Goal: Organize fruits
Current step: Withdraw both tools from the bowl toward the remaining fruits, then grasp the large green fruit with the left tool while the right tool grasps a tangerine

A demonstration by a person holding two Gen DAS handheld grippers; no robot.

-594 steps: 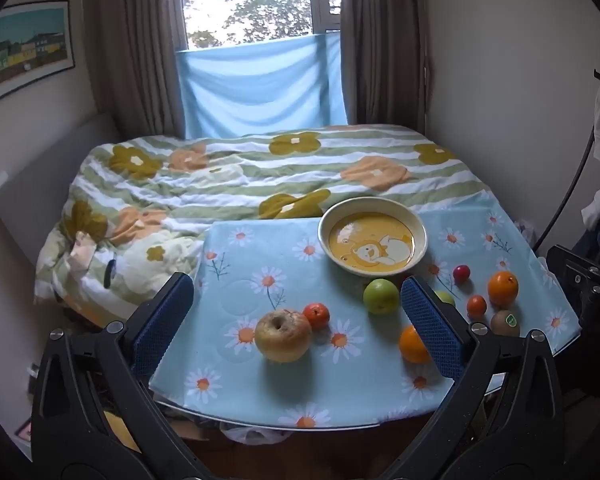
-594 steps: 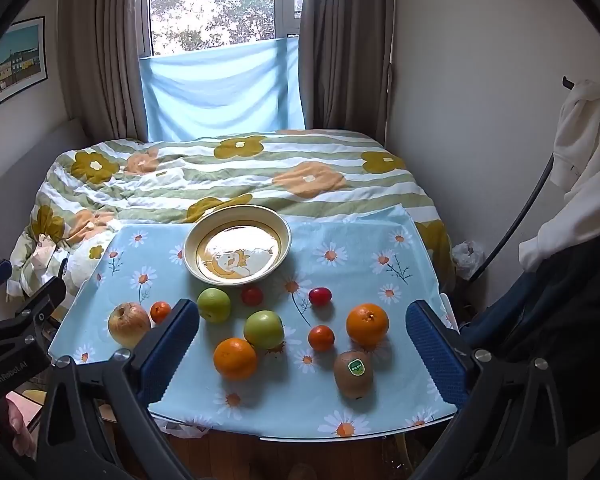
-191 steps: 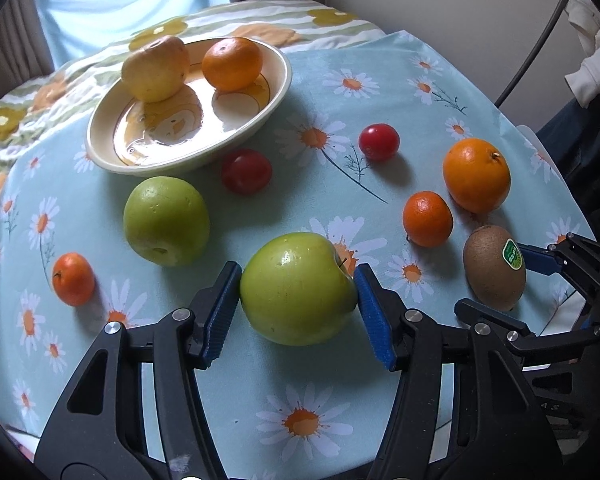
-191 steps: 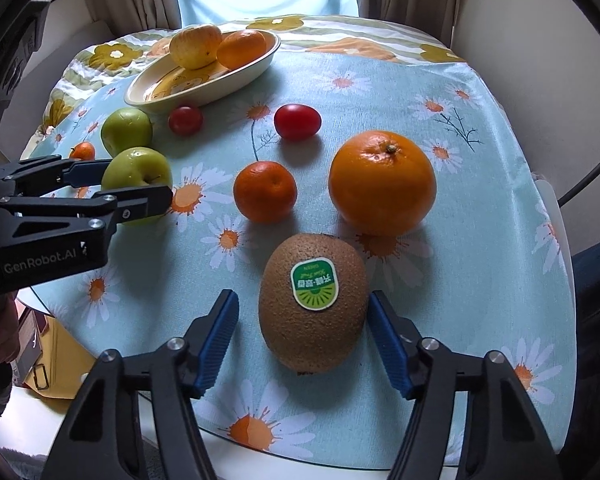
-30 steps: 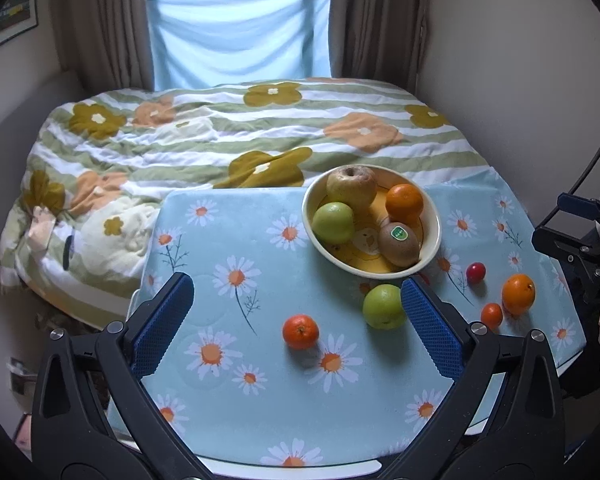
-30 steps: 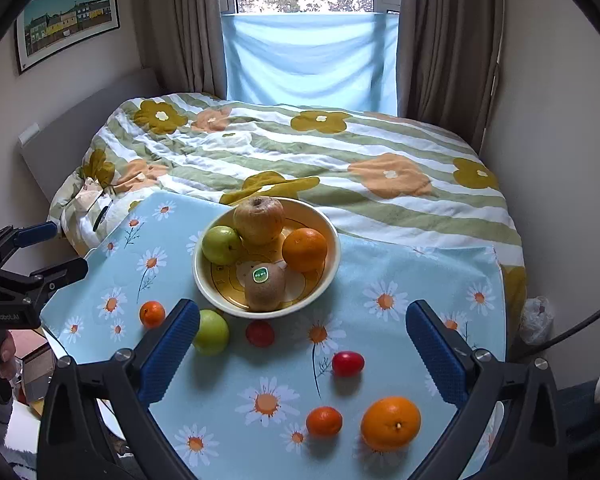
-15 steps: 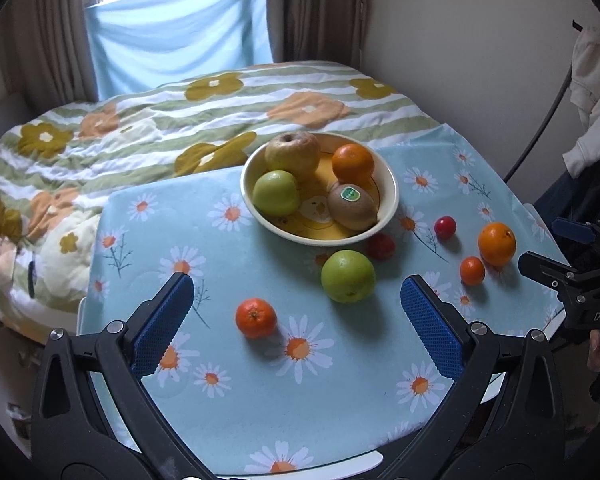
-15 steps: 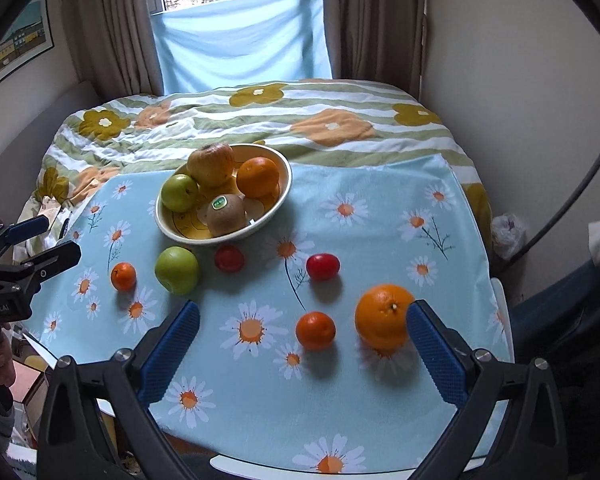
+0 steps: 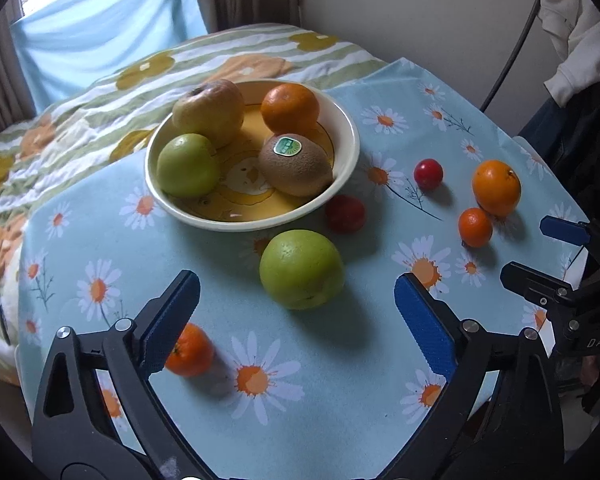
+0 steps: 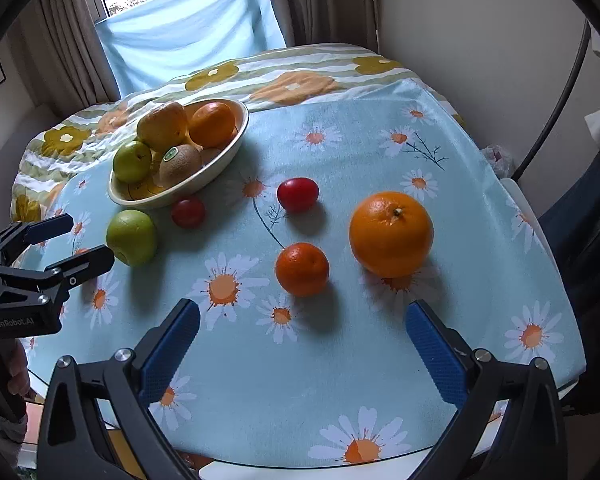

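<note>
Fruits were divided between the bowl (image 9: 350, 148) and the tabletop (image 9: 332, 360): four pieces lay in the bowl, among them a kiwi (image 9: 296, 170) with a sticker, while six remained on the daisy-printed cloth. A green apple (image 9: 301, 269) sat just in front of the bowl, ahead of the left gripper (image 9: 296, 316), whose jaws were spread wide and held nothing. A small mandarin (image 9: 190, 350) lay just beside its left finger. The right gripper (image 10: 302, 338) was likewise spread wide and empty, with a small orange (image 10: 302, 269) and a large orange (image 10: 391, 234) near its fingers. Two red fruits (image 10: 298, 194) lay farther off.

The apple was judged firm, fairly heavy and smooth-skinned, so apt to roll or slip; it would best be taken across its widest middle, with pads level on both sides. The oranges' dimpled rind was judged grippier.
</note>
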